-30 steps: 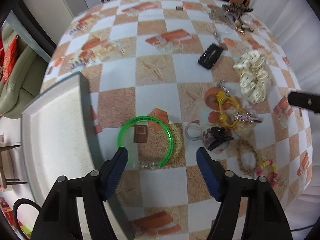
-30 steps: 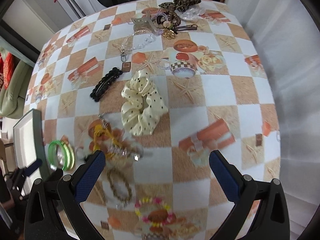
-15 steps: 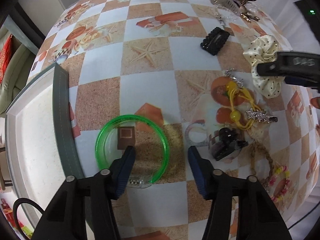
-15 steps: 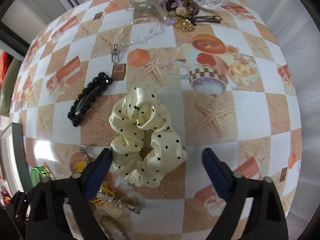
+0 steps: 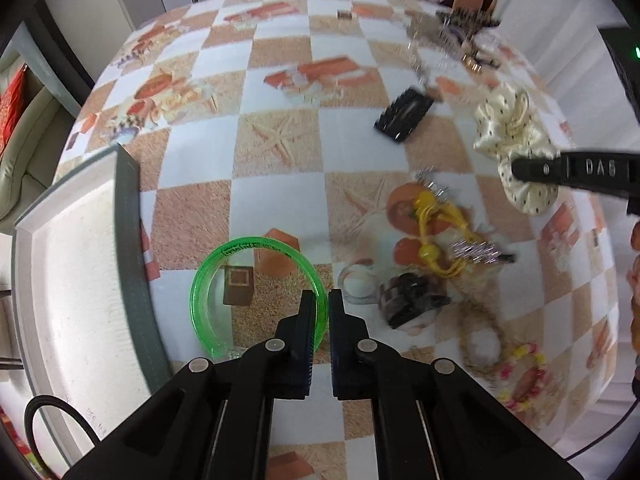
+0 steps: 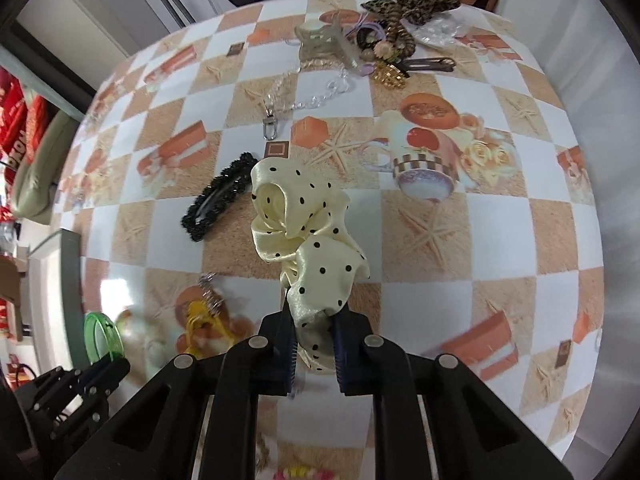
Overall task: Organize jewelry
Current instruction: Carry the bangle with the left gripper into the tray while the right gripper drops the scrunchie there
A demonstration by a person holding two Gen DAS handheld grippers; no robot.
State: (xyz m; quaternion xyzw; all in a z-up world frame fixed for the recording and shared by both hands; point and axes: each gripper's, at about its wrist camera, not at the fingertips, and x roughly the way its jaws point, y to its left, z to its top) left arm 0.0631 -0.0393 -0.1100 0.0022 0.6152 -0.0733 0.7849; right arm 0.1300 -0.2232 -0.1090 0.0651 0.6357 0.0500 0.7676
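Note:
A green bangle (image 5: 208, 280) lies on the checked tablecloth beside a white tray (image 5: 72, 260) with a grey rim. My left gripper (image 5: 322, 300) points down, its jaws closing on the bangle's right rim, which sits pinched between them. A cream polka-dot scrunchie (image 6: 304, 220) is between the jaws of my right gripper (image 6: 314, 316), which are closing and squeeze its near end. In the left wrist view the scrunchie (image 5: 504, 128) shows at the right with a black finger across it.
Between the two grippers lie a yellow hair tie (image 5: 436, 240), a dark claw clip (image 5: 412, 300), a rope bracelet (image 5: 476, 320) and a beaded bracelet (image 5: 520, 372). A black hair clip (image 6: 216, 200) lies left of the scrunchie. A clear chain (image 6: 308, 96) and a pile of accessories (image 6: 400, 28) sit farther back.
Both grippers went from wide open to closed. The left one shifted right onto the bangle's rim. The right one came forward and down onto the scrunchie.

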